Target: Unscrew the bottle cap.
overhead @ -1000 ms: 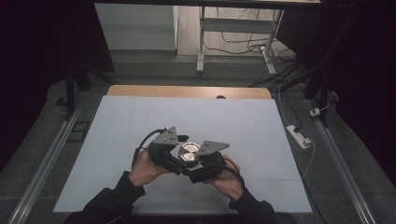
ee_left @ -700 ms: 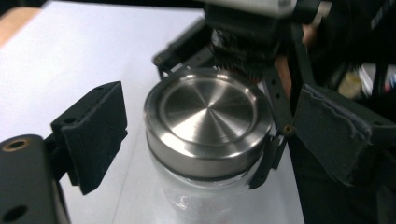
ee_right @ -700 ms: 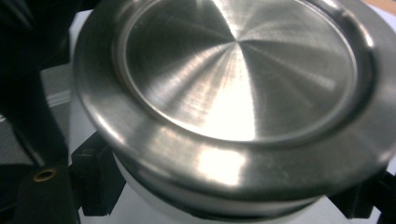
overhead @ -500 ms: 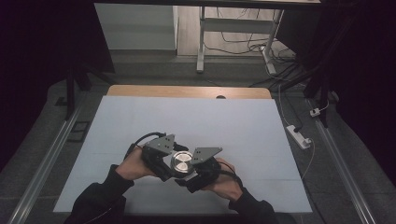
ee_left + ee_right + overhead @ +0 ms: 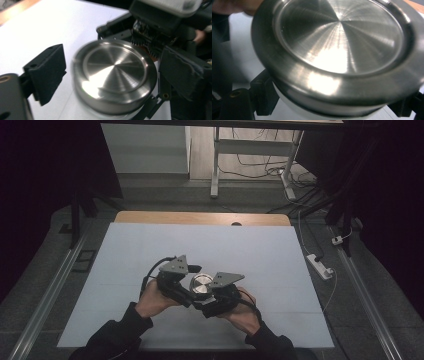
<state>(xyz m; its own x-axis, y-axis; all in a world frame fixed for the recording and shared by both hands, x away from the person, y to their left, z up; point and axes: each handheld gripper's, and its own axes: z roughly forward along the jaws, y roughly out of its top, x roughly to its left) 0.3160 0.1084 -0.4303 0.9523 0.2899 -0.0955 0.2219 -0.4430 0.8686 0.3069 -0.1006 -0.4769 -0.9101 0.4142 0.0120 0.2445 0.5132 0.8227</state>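
Unmarked steel lid (image 5: 113,75), right gripper (image 5: 212,297) clamps its jar

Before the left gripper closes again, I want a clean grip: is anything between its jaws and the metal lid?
Nothing visible. The left gripper straddles the round metal lid, jaws just reopened, a bare gap beside its left pad. The right gripper grips the container below.

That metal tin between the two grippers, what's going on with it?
A person holds a round metal tin over the white table with a gripper in each hand. The right gripper is clamped on the tin's lower part, under the lid. The left gripper straddles the lid; its jaws have just been opening, and a gap shows between the left pad and the lid. It looks like the lid is being worked off.
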